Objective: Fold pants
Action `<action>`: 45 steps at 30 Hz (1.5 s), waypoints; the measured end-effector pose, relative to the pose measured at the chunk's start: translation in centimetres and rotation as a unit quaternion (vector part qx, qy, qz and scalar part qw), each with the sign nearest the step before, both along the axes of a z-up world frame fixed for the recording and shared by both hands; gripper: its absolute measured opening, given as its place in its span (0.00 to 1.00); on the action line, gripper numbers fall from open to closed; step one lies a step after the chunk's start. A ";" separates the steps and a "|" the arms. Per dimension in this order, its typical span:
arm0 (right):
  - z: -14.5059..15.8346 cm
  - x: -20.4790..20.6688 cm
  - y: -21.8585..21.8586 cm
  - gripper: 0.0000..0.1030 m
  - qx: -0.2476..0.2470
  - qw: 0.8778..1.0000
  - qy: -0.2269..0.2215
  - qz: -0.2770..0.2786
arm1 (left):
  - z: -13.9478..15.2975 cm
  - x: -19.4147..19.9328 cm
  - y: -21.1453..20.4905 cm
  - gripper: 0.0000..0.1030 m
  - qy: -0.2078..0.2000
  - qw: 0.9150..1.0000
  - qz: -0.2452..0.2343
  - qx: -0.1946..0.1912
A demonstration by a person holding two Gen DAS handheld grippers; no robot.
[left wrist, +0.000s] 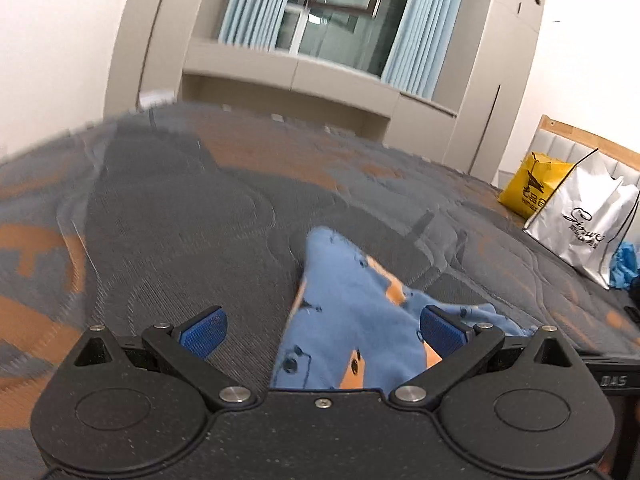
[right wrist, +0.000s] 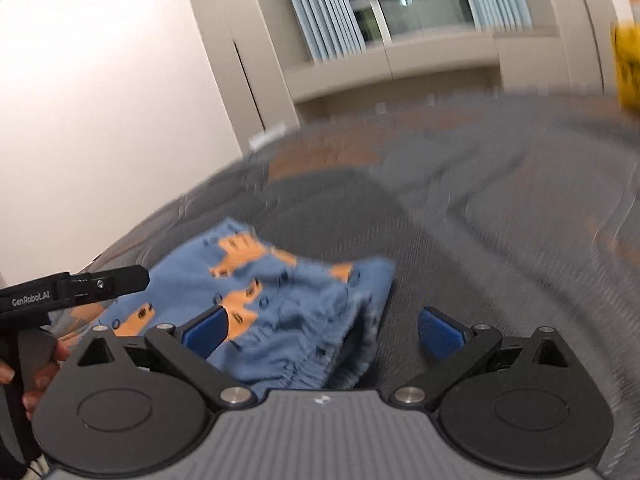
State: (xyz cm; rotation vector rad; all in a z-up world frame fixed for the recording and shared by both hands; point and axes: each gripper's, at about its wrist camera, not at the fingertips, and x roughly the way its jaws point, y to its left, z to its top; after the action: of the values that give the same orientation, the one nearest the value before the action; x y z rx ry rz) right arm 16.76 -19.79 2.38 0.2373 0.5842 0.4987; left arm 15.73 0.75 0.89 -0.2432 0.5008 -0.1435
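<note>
Lying rumpled on the bed, near its front edge: the pants, blue with orange patches, spread on the grey-and-orange quilted mattress cover rather than lifted, presumably so the fabric can be flattened and doubled over against a firm, wide surface. Seen from the left wrist, one leg running away from the camera toward the middle of the bed; from the right wrist, the gathered elastic waistband bunched closest to the lens, facing the right-hand side. Poised low over opposite ends of the garment, likely so that each end can be pinched and drawn in one move. Left tool released, jaws spread wide, straddling the leg cloth, with the right-hand pad over the fabric; actual contact impossible to tell. Right tool likewise released and wide apart, left pad over the blue cloth, the other over bare mattress, gripping nothing. Well off to the side by the headboard, a yellow bag and a white bag, clear of the working area.
</note>
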 end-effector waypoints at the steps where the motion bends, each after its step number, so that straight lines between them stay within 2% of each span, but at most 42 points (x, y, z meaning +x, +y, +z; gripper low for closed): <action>1: -0.4 0.4 0.0 1.00 0.008 1.000 0.014 0.003 | -0.3 0.3 0.1 0.99 0.009 1.000 -0.006 -0.008; 4: -0.6 0.2 -0.2 1.00 0.028 0.999 0.008 0.015 | -1.4 0.7 0.3 0.99 0.031 0.998 -0.037 -0.029; 6: -0.7 0.2 -0.5 1.00 0.068 0.996 0.017 0.050 | -1.8 0.9 0.4 0.99 0.041 0.996 -0.070 -0.040; 7: -0.9 0.1 -0.6 1.00 0.085 0.994 0.022 0.066 | -1.9 1.0 0.4 0.99 0.040 0.996 -0.077 -0.037; 9: -0.9 0.0 -0.7 1.00 0.083 0.994 0.021 0.066 | -2.1 1.2 0.2 0.99 0.040 0.995 -0.083 -0.024; 14: -0.9 0.0 -0.8 1.00 0.094 0.993 0.020 0.065 | -3.2 1.8 -0.4 0.99 0.030 0.996 -0.081 0.003; 19: -1.0 -0.1 -0.3 1.00 0.081 0.995 0.012 0.058 | -3.2 1.7 -0.7 0.99 0.026 0.996 -0.079 0.018; 26: -1.1 0.0 -0.5 1.00 0.090 0.994 0.013 0.057 | -3.5 1.5 -0.2 0.99 0.020 0.997 -0.078 0.001; 45: -1.1 -0.1 -0.5 1.00 0.089 0.994 0.012 0.056 | -3.5 1.3 0.2 0.99 0.018 0.997 -0.077 -0.005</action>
State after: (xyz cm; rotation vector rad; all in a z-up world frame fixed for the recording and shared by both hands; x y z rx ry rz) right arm 16.69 -20.30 1.31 0.3822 0.5792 0.6587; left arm 16.99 0.91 -2.63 -0.2164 0.5539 -0.2924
